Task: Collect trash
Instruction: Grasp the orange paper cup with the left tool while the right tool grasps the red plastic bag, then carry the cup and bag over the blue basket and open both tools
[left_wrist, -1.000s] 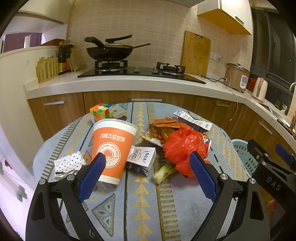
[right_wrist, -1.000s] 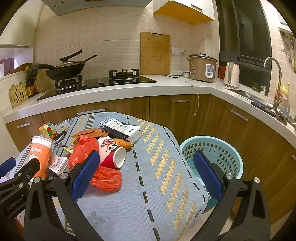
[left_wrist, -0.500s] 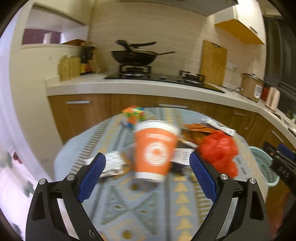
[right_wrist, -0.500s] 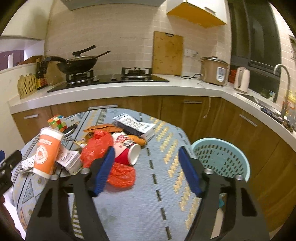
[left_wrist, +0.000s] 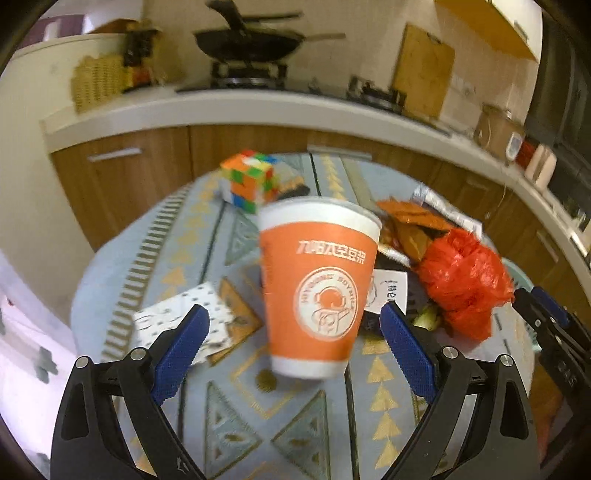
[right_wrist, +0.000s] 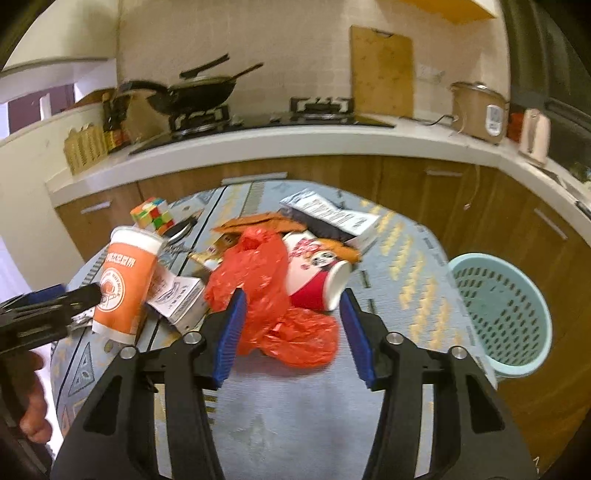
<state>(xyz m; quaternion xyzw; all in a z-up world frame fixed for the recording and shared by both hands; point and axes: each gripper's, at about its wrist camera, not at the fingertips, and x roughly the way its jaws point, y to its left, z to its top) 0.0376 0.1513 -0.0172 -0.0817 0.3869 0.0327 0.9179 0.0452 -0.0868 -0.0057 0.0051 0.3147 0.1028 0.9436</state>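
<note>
An orange paper cup (left_wrist: 318, 286) stands upright on the patterned table (left_wrist: 280, 417); it also shows in the right wrist view (right_wrist: 123, 282). My left gripper (left_wrist: 291, 343) is open, its blue pads on either side of the cup, not touching. A red plastic bag (right_wrist: 280, 306) lies in the middle with a tipped red-and-white cup (right_wrist: 317, 277) behind it. My right gripper (right_wrist: 291, 328) is open, straddling the red bag (left_wrist: 463, 280). Wrappers (right_wrist: 258, 225) and a carton (right_wrist: 328, 216) lie behind.
A light blue mesh basket (right_wrist: 502, 314) stands on the floor right of the table. A Rubik's cube (left_wrist: 251, 181) and crumpled dotted paper (left_wrist: 177, 321) lie on the table. A white box (right_wrist: 177, 293) sits beside the orange cup. The kitchen counter (right_wrist: 295, 144) runs behind.
My left gripper has swung left and closed in until the orange cup stands between its fingers. My right gripper has narrowed and moved forward and down over the red bag.
</note>
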